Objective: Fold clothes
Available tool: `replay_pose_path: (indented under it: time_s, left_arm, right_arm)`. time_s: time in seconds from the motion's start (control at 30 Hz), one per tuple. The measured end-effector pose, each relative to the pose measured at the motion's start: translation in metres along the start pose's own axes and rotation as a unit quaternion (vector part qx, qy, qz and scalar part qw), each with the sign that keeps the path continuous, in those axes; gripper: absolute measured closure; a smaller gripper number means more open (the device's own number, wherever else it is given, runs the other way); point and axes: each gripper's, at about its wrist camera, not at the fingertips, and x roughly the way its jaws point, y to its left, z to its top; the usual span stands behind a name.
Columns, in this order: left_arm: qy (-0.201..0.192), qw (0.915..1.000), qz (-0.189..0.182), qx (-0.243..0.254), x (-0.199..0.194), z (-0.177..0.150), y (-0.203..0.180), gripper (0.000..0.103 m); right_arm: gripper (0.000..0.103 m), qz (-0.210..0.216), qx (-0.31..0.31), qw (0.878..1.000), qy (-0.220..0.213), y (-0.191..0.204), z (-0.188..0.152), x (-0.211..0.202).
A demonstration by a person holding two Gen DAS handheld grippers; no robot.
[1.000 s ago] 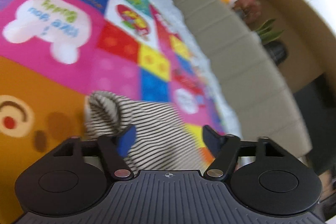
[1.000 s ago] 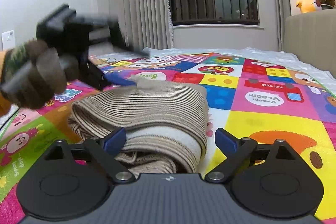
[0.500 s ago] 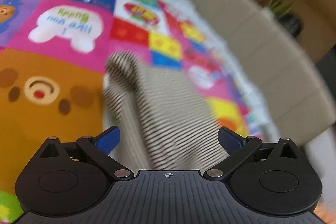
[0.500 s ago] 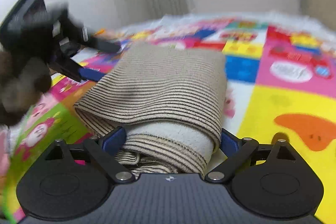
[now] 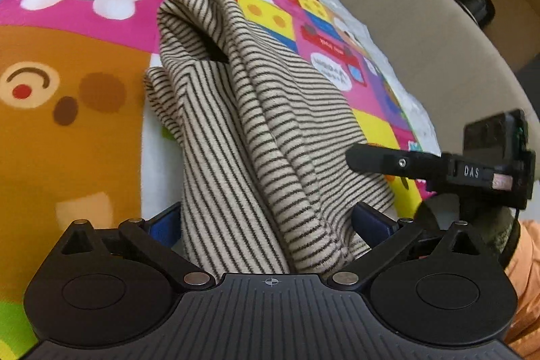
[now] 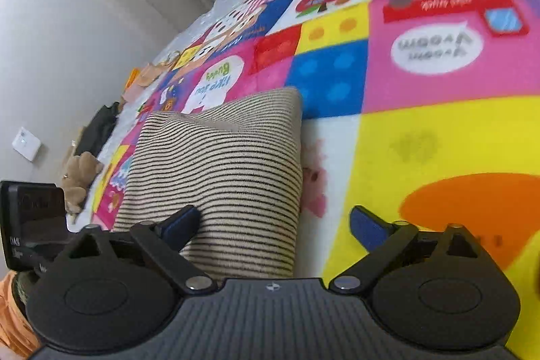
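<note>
A beige garment with thin dark stripes point(image 5: 270, 130) lies folded into a thick bundle on the colourful patchwork mat point(image 5: 77, 130). My left gripper point(image 5: 270, 221) is open wide, and the bundle's near end fills the space between its blue pads. In the right wrist view the same garment point(image 6: 219, 177) sits left of centre. My right gripper point(image 6: 275, 221) is open with its jaws opening. Its left pad lies over the cloth's edge and its right pad point(image 6: 368, 225) is over bare mat. One black finger of the right gripper point(image 5: 388, 162) shows beside the bundle in the left wrist view.
A beige padded wall point(image 5: 405, 22) runs along the mat's far side, with a potted plant point(image 5: 472, 2) behind it. A teddy bear point(image 6: 79, 181) and dark clothing point(image 6: 99, 130) lie at the mat's left edge by the wall. An orange sleeve point(image 5: 526, 275) shows at right.
The left jaws spread wide and came down closer over the bundle's end. The right gripper rolled and slid sideways, so the garment now sits towards its left finger.
</note>
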Motion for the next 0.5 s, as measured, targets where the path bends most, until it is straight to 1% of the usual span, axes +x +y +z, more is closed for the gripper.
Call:
replay_pose_path:
  time_s: [0.17,0.23,0.27,0.3,0.5]
  left_arm:
    - [-0.001,1.0000,-0.006,0.002,0.002,-0.001,-0.001,0.000]
    - [-0.003,1.0000,-0.008,0.004,0.004,0.000,-0.002,0.000]
    - [-0.005,0.9999,-0.008,0.005,0.006,0.000,-0.003,0.000]
    - [-0.007,0.9999,-0.007,0.007,0.008,0.000,-0.004,0.000]
    - [-0.015,0.9997,-0.017,0.012,0.010,-0.001,-0.004,0.000]
  right_arm:
    - [0.004,0.001,-0.044,0.999,0.029,0.015,0.007,0.013]
    - [0.007,-0.004,-0.066,0.997,0.042,0.022,0.008,0.019]
    - [0.011,0.000,-0.070,0.997,0.045,0.024,0.009,0.021]
    - [0.019,0.003,-0.074,0.996,0.048,0.026,0.009,0.022]
    - [0.025,0.011,-0.074,0.997,0.033,0.028,0.004,0.021]
